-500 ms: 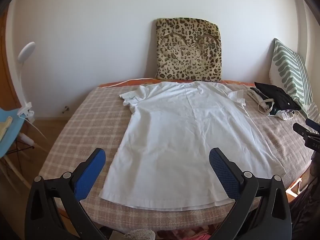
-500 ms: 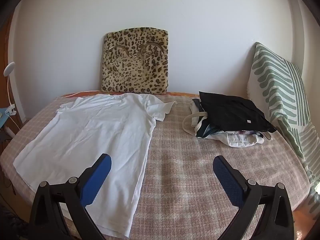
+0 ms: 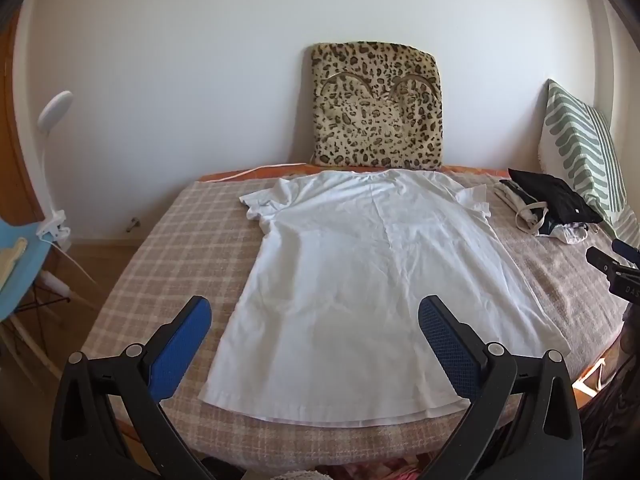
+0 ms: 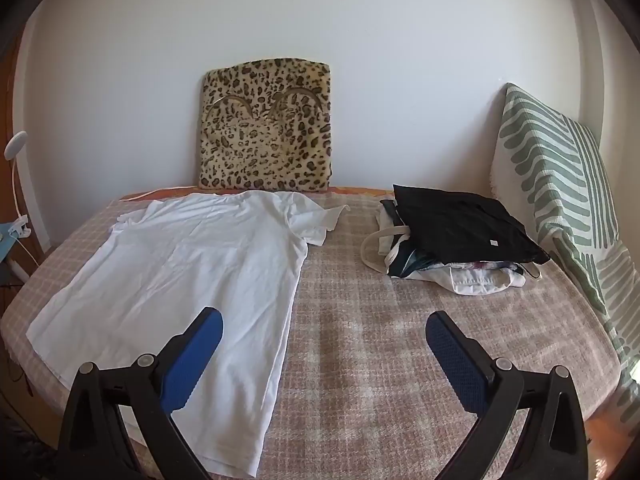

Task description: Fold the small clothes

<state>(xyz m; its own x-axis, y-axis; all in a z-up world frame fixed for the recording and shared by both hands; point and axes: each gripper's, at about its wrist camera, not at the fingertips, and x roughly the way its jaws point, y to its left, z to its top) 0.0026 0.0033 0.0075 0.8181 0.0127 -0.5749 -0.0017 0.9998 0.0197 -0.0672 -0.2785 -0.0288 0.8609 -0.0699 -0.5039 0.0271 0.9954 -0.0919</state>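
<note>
A white T-shirt (image 3: 372, 272) lies spread flat on the checked bed cover (image 3: 168, 248), collar toward the far wall, hem near the front edge. It also shows in the right wrist view (image 4: 188, 276), left of centre. My left gripper (image 3: 316, 320) is open and empty, held above the shirt's hem. My right gripper (image 4: 324, 332) is open and empty, above the shirt's right edge and the bare cover. The right gripper's tips also show at the right edge of the left wrist view (image 3: 612, 260).
A pile of clothes with a black garment on top (image 4: 460, 232) lies at the back right. A leopard-print cushion (image 3: 376, 104) leans on the wall. A green-striped pillow (image 4: 560, 184) stands at the right. A blue chair (image 3: 16, 256) and a white clip lamp (image 3: 52, 120) are left of the bed.
Both grippers have shifted only slightly; the view is almost the same. The shirt has not moved.
</note>
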